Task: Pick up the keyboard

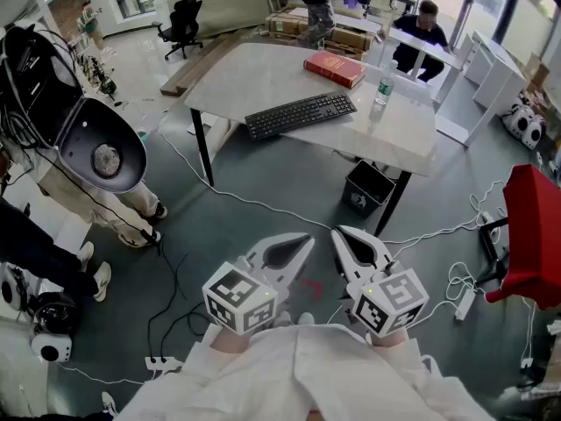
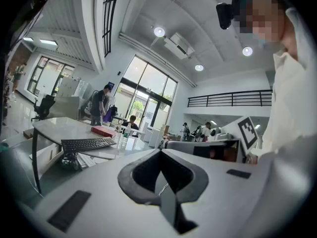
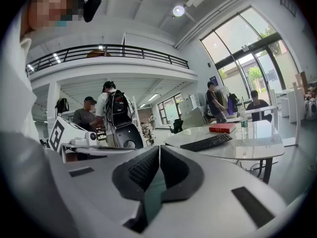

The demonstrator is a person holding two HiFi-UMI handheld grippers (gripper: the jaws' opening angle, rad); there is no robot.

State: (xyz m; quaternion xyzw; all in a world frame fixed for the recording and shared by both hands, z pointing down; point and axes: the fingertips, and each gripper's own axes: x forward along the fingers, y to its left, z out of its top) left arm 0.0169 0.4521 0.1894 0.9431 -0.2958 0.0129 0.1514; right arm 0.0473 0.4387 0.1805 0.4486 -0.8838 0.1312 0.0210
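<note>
**Open office, keyboard on the table ahead**

Grey floor (image 1: pixel 219 226) lies under both grippers. Farther ahead, a pale stone-look table (image 1: pixel 254 77) carries the flat black keyboard (image 1: pixel 301 115) near its front edge, close to a thick red book (image 1: pixel 334 67). The white left gripper (image 1: pixel 301 240) and the white right gripper (image 1: pixel 342 234) are low, well apart from the table. Both have their jaws fully together, with nothing between them.

1. Bright daylight enters through the tall far windows (image 2: pixel 148 90); round ceiling lamps (image 2: pixel 159 31) add light.
2. Both gripper views bend strongly and darken at the edges.
3. The head view is sharp; the glossy table (image 3: pixel 257 143) reflects the light.
</note>
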